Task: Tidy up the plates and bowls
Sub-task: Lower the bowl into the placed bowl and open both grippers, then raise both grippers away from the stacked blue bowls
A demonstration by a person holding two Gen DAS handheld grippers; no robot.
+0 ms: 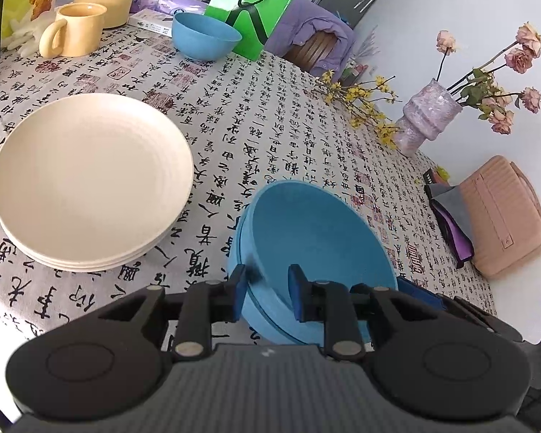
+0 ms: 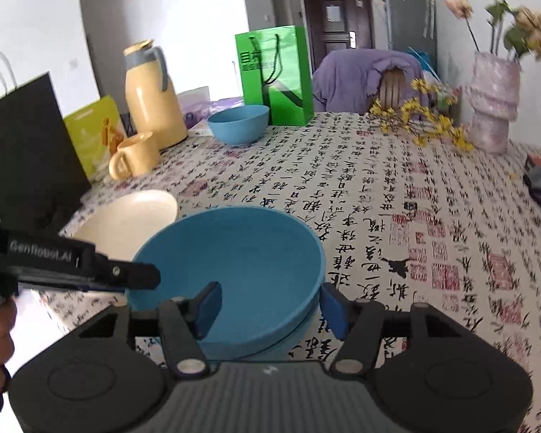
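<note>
Two blue bowls sit nested near the table's front edge; the top bowl rests slightly tilted in the lower one. My left gripper clamps their left rim, one pad outside and one inside; it reaches in from the left in the right wrist view. My right gripper stands open astride the near right rim, one pad inside, the other outside, neither pressing. To the left lies a stack of cream plates. A third blue bowl stands at the far side.
A yellow mug, a yellow thermos, a green bag and a black bag line the back left. A vase of roses, yellow sprigs and a pink case stand on the right.
</note>
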